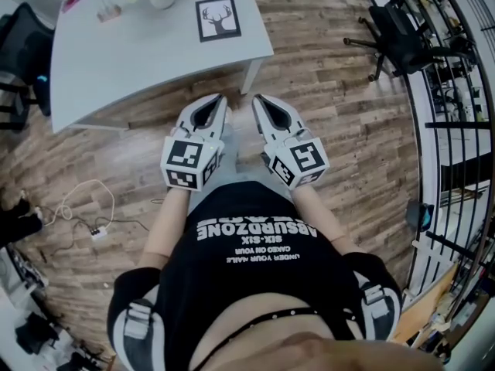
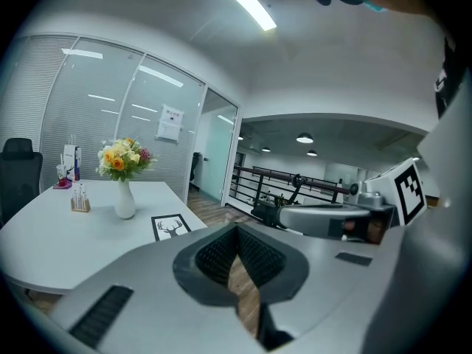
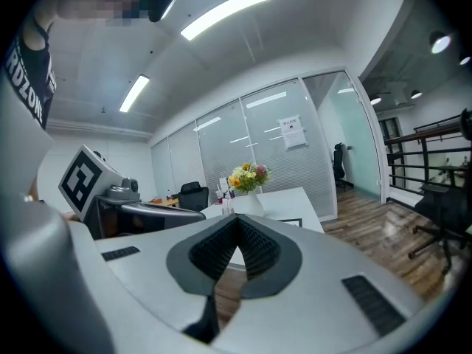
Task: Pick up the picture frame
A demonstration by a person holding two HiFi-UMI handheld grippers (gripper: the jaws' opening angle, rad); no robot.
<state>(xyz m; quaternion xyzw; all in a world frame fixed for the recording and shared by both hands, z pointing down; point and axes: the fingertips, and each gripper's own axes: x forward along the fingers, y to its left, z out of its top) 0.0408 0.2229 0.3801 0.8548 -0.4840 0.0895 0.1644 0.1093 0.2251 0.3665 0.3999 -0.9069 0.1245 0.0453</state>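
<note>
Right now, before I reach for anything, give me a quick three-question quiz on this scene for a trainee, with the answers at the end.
1. True or false: the picture frame lies flat on the white table.
2. Multiple choice: the left gripper and the right gripper are A) both shut and empty, B) both clamped on the frame, C) one open and one shut.
3. Fill in: the frame's picture shows a ____ with antlers.

Key: 1 true; 2 A; 3 deer.
</note>
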